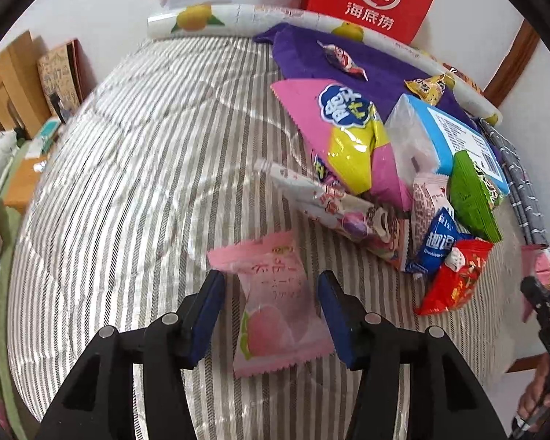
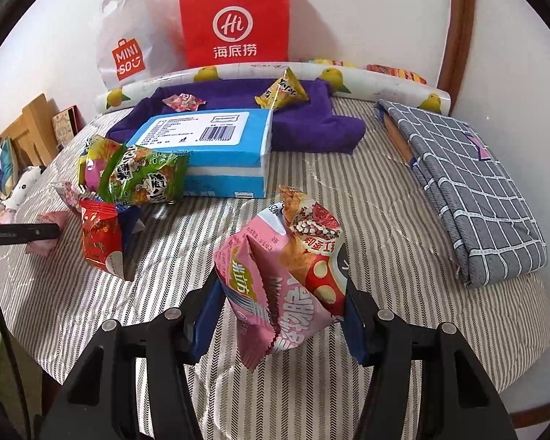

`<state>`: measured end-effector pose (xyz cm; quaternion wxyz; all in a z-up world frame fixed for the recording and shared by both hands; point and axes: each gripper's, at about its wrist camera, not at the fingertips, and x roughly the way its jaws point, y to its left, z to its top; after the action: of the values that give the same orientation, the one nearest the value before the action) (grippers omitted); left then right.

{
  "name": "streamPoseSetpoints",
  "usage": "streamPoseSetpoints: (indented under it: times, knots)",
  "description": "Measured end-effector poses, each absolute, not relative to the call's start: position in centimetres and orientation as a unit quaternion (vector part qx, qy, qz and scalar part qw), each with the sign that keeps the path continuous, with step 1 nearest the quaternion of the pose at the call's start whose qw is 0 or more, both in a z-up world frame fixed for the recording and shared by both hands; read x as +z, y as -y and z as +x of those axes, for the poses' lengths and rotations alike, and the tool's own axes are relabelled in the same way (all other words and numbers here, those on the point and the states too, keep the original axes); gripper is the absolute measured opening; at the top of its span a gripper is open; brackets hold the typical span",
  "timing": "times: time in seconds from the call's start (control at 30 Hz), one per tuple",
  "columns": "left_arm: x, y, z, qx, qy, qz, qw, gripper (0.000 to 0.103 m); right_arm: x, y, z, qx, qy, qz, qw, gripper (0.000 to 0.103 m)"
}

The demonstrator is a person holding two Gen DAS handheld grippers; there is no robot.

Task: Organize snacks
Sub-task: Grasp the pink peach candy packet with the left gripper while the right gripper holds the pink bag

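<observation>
In the left wrist view, my left gripper (image 1: 271, 310) is open around a pale pink peach snack packet (image 1: 275, 315) lying flat on the striped cloth; the pads stand apart from it on both sides. A heap of snacks lies to the right: a pink and yellow bag (image 1: 348, 135), a green packet (image 1: 473, 194), a blue packet (image 1: 436, 245), a red packet (image 1: 454, 278). In the right wrist view, my right gripper (image 2: 280, 311) is shut on a crumpled pink snack bag (image 2: 275, 293), held above the cloth.
A blue tissue pack (image 2: 209, 146) lies mid-table by a purple towel (image 2: 311, 117). A folded grey checked cloth (image 2: 469, 187) is at the right. A red paper bag (image 2: 234, 22), a white Miniso bag (image 2: 132, 36) and a lemon-print roll (image 2: 311, 73) stand at the back.
</observation>
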<state>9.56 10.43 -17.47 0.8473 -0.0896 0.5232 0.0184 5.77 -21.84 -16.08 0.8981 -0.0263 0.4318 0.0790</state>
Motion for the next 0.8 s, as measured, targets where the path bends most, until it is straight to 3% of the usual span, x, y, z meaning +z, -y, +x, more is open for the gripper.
streamPoseSetpoints:
  times: [0.1, 0.8]
  knots:
    - [-17.5, -10.1, 9.5, 0.031, -0.521, -0.074, 0.85, 0.035, -16.0, 22.0, 5.9, 0.076, -0.432, -0.023, 0.898, 0.057]
    - [-9.7, -7.4, 8.3, -0.066, -0.464, -0.106, 0.877, 0.033, -10.4, 21.1, 6.9, 0.108, -0.393, -0.006, 0.913, 0.057]
